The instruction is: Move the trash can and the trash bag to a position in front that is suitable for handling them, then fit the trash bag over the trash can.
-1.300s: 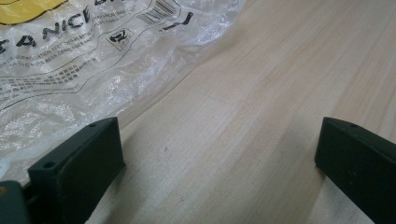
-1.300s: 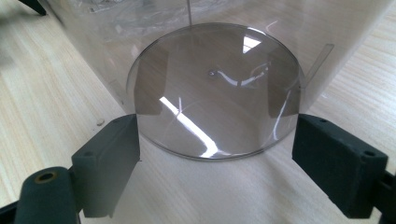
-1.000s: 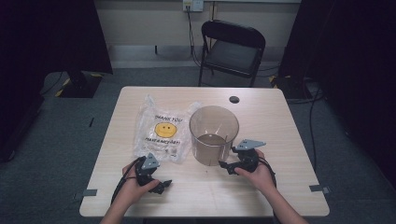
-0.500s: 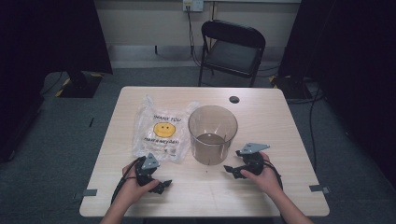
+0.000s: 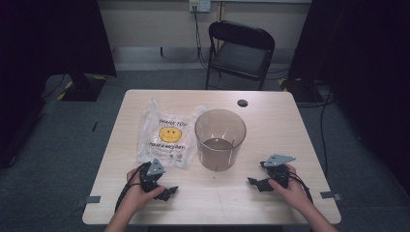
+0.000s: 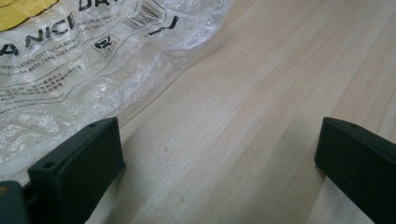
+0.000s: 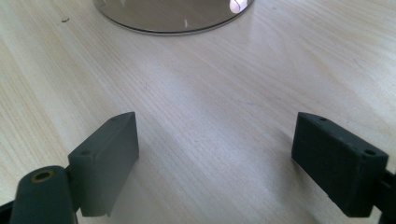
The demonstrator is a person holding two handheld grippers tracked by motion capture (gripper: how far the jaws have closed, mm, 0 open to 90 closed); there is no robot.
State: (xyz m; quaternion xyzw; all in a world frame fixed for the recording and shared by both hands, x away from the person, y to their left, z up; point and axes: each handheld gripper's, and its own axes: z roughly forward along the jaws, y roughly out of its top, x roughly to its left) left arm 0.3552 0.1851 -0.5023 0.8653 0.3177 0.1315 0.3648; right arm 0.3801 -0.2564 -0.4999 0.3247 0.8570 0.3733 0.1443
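A clear plastic bin stands upright in the middle of the wooden table; its base shows at the top of the right gripper view. Left of it lies a flat clear plastic bag with a yellow smiley face and black print, also seen as the bag. My left gripper rests low on the table just in front of the bag, open and empty. My right gripper sits right of the bin near the front edge, open with nothing between its jaws.
A small black disc lies near the table's far edge. A black folding chair stands beyond the table. Cables trail from both grippers. Bare tabletop lies between the two hands and to the right of the bin.
My right gripper has drawn back from the bin's side toward the front right. The bin has shifted slightly. The left gripper has stayed in place.
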